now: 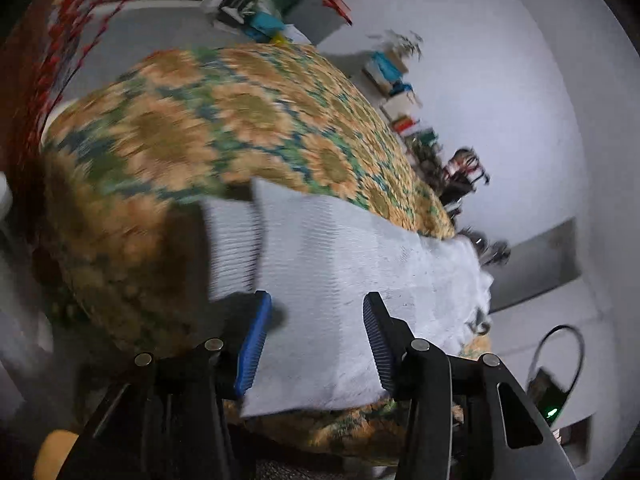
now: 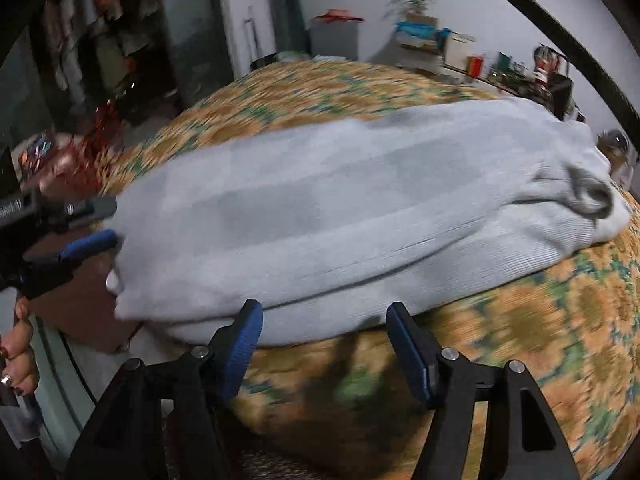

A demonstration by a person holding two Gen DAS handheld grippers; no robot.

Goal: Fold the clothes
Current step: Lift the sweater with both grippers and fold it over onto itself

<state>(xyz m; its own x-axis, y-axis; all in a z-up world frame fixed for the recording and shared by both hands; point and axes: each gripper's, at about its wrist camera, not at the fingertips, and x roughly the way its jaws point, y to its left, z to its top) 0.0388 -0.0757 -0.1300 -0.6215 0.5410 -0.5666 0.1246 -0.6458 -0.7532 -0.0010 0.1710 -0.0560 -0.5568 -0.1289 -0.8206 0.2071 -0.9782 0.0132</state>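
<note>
A light grey ribbed knit garment (image 2: pixel 340 216) lies folded in a long bundle across a bed with a sunflower-patterned cover (image 2: pixel 540 320); its collar (image 2: pixel 596 196) is at the right end. My right gripper (image 2: pixel 325 316) stands open just short of the garment's near edge, with nothing between its blue pads. My left gripper (image 1: pixel 316 312) hovers open over the other end of the garment (image 1: pixel 340 264), its pads apart from the cloth. In the right wrist view the left gripper (image 2: pixel 106 224) shows at the garment's left end, jaws apart, with a person's hand (image 2: pixel 18 360) on its handle.
Shelves crowded with boxes and bottles (image 2: pixel 472 60) line the white wall beyond the bed, beside a potted plant (image 2: pixel 412 0). Red artificial flowers (image 1: pixel 76 12) stand off the bed's far side. A dark doorway with hanging clothes (image 2: pixel 100 20) is at left. The cover (image 1: pixel 224 120) beyond the garment is bare.
</note>
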